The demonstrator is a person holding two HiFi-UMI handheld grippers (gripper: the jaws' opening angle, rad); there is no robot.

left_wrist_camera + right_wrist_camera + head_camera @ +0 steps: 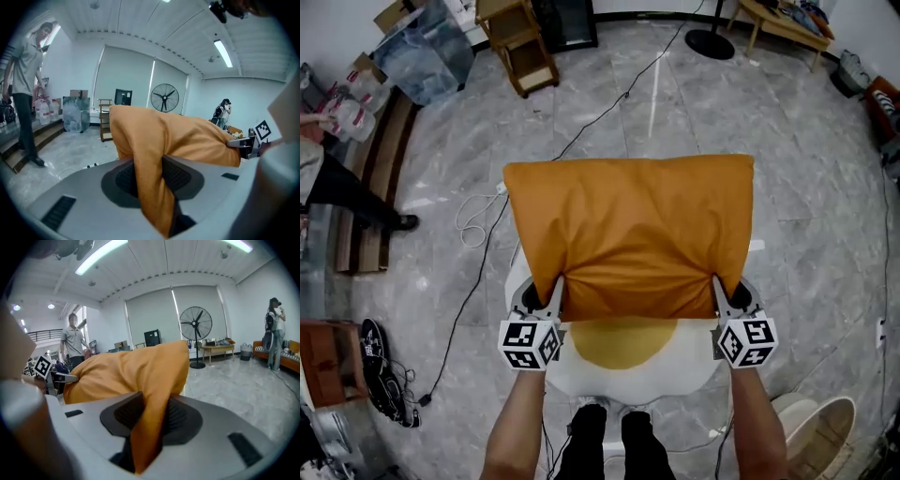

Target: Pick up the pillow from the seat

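An orange pillow [628, 234] is lifted off the seat and spreads out in front of me. Below it, the round white seat [619, 382] with a yellow pad [623, 342] shows. My left gripper [555, 298] is shut on the pillow's near left corner. My right gripper [719, 295] is shut on the near right corner. In the left gripper view, a fold of pillow fabric [178, 136] is pinched between the dark pads of that gripper [150, 176]. The right gripper view shows the same, with fabric [131, 366] squeezed in that gripper [150, 416]. The far edge hangs free.
Cables [478, 220] trail over the grey marble floor left of the seat. A wooden cart [520, 47] and a fan base [710, 42] stand at the back. A person [337, 187] stands at far left. A pale round tub [816, 427] sits at lower right.
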